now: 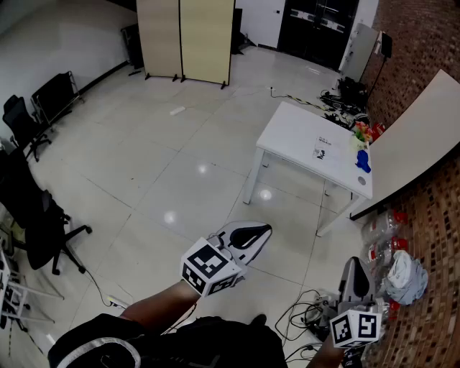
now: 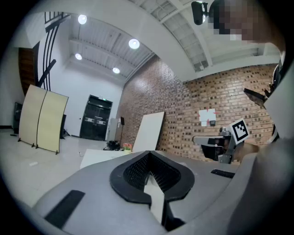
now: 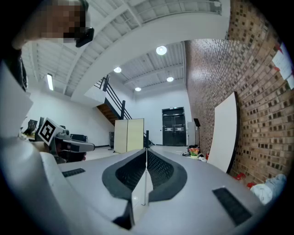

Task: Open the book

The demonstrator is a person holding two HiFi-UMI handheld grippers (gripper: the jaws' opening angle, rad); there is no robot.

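Nearest, at the bottom of the head view, the person's bare forearm reaches out of a dark sleeve and carries the left gripper, held level above the tiled floor. In its own view its jaws are closed on each other with nothing between them. To the right of it, low in the corner, the right gripper is also held level. Its jaws are pressed together and empty too. Just below and left of the right gripper a tangle of cables lies on the floor. Beside it, against the brick wall, sits a heap of clear bags and a pale bundle. Farther off stands the white table, well apart from both grippers. On it lies a flat white thing with dark print, which seems to be the book, though it is too small to tell whether it is shut. Near it on the table's right end are a blue object and some brightly coloured things. A large pale board leans on the wall behind the table. Black office chairs stand at the left edge of the room. At the far end are a beige folding screen and dark double doors.
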